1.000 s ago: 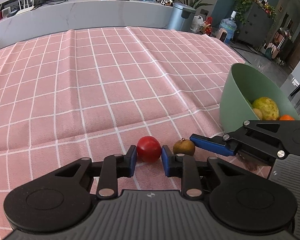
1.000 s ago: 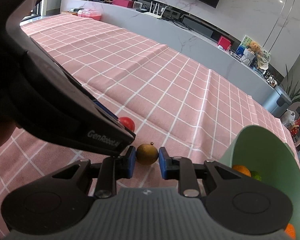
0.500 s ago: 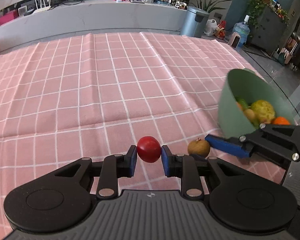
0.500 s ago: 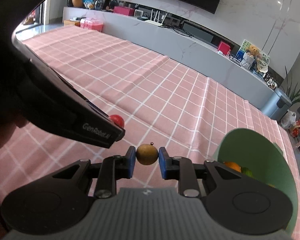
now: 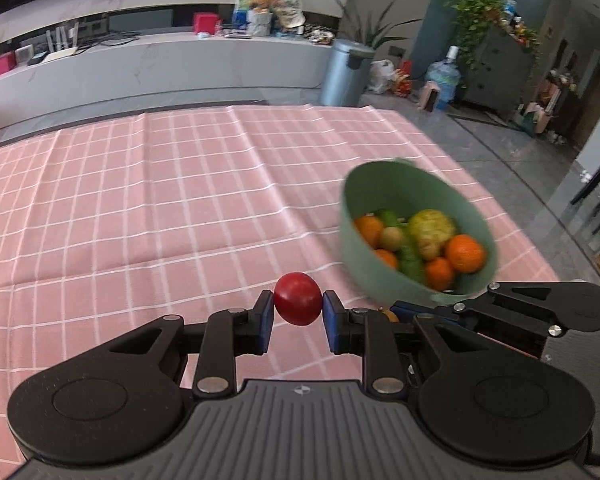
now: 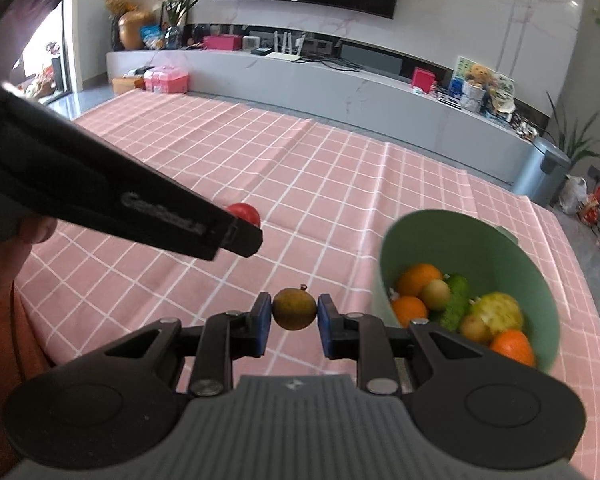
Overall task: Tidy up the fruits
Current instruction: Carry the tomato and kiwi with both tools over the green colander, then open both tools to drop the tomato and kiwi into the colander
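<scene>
My left gripper (image 5: 298,312) is shut on a red round fruit (image 5: 298,298) and holds it above the pink checked tablecloth (image 5: 140,208). My right gripper (image 6: 294,314) is shut on a small brown round fruit (image 6: 294,309) with a short stem, also held above the cloth. A green bowl (image 5: 384,184) with oranges, green and yellow fruit stands to the right of both grippers; it also shows in the right wrist view (image 6: 460,236). The left gripper's arm (image 6: 112,204) crosses the right wrist view, with the red fruit (image 6: 244,212) at its tip.
The table's right edge lies just past the bowl, with grey floor (image 5: 500,152) beyond. A long grey counter (image 6: 340,88) and a metal bin (image 5: 348,72) stand behind the table's far edge.
Both grippers have risen off the cloth with their fruits held. The bowl's inside has come into fuller view in both wrist views.
</scene>
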Action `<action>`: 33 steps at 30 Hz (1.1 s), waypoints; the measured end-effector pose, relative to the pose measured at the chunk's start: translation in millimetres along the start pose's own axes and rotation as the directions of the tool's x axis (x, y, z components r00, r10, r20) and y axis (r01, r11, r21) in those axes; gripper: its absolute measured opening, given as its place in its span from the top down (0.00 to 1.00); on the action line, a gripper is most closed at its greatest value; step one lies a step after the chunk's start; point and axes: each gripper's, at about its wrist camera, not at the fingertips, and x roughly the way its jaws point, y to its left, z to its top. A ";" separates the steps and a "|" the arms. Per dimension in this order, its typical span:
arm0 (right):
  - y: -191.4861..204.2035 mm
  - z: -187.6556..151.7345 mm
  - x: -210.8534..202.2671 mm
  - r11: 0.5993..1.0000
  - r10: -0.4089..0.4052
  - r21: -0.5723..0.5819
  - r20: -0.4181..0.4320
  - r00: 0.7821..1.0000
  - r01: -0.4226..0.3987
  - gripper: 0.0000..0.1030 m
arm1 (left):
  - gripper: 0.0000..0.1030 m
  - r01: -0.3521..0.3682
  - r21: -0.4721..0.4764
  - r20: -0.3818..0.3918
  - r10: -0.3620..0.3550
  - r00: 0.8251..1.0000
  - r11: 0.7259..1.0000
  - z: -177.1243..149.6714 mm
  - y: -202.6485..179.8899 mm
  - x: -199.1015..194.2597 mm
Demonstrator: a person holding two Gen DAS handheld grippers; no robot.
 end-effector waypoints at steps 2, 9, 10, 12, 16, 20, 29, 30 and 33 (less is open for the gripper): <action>-8.4 -2.7 -10.4 1.000 -0.004 0.030 0.006 1.000 0.004 0.80 | 0.72 0.026 0.008 0.005 -0.026 1.000 1.000 2.4 -8.2 -3.5; -50.0 -9.6 -35.7 0.992 -0.026 0.122 0.002 1.000 0.025 0.80 | 0.72 0.091 0.084 0.006 -0.092 0.996 0.992 18.5 -40.5 1.1; -57.0 -10.7 -38.7 0.991 -0.029 0.131 -0.002 1.000 0.029 0.80 | 0.72 0.107 0.098 -0.001 -0.107 0.994 0.989 22.2 -45.2 4.1; -73.1 -12.0 -43.5 0.988 -0.038 0.149 -0.010 0.999 0.039 0.80 | 0.72 0.137 0.127 -0.021 -0.135 0.991 0.982 29.3 -53.2 12.2; -106.9 -11.1 -44.7 0.982 -0.037 0.186 -0.044 0.998 0.045 0.80 | 0.72 0.188 0.174 -0.079 -0.176 0.981 0.967 42.0 -67.5 32.0; -137.5 -4.0 -35.3 0.971 0.018 0.238 -0.090 0.996 0.004 0.80 | 0.72 0.215 0.217 -0.163 -0.182 0.970 0.952 54.8 -81.6 57.9; -166.5 12.0 18.6 0.969 0.196 0.201 -0.264 0.944 -0.145 0.80 | 0.72 0.269 0.347 -0.359 -0.138 0.923 0.899 62.9 -97.9 112.6; -167.4 12.8 23.2 0.971 0.205 0.182 -0.282 0.937 -0.157 0.80 | 0.72 0.276 0.364 -0.370 -0.134 0.919 0.889 63.4 -98.6 115.5; -167.2 16.3 39.8 0.967 0.251 0.139 -0.352 0.902 -0.214 0.80 | 0.72 0.306 0.400 -0.413 -0.128 0.902 0.864 63.7 -102.8 127.0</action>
